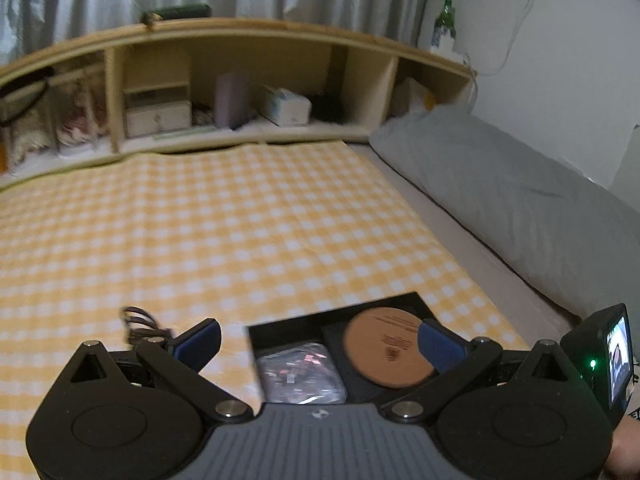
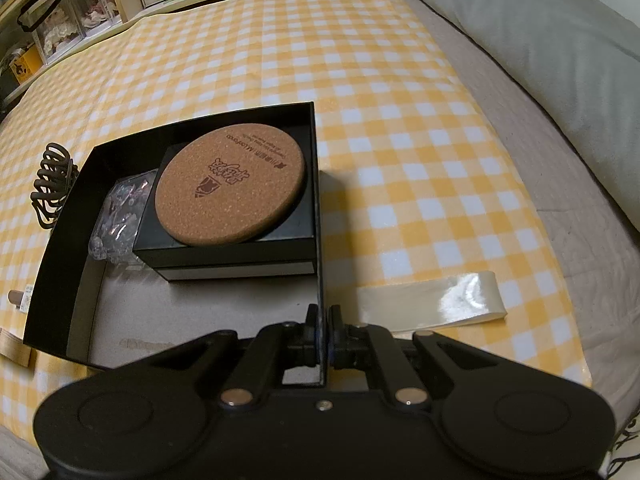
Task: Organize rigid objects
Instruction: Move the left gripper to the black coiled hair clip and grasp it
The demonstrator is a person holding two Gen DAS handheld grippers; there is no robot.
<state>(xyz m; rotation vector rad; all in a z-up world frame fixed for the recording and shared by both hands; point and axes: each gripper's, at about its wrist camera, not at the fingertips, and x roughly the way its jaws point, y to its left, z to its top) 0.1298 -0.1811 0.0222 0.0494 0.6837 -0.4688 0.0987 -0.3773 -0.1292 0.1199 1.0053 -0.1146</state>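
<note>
A black open box [image 2: 56, 248] lies on the yellow checked cloth. Inside it a round cork coaster [image 2: 230, 184] rests on a smaller black box [image 2: 240, 256], with a clear plastic packet [image 2: 116, 216] to their left. My right gripper [image 2: 323, 316] is shut on the black box's right wall. My left gripper [image 1: 320, 340] is open and empty, hovering just above the box; the coaster [image 1: 386, 346] and the packet [image 1: 298, 374] show between its fingers.
A black hair claw clip [image 2: 52, 184] lies left of the box. A strip of glossy tape [image 2: 432, 300] lies to its right. A grey pillow [image 1: 520, 208] runs along the right. A wooden shelf headboard [image 1: 240, 80] with boxes stands at the back.
</note>
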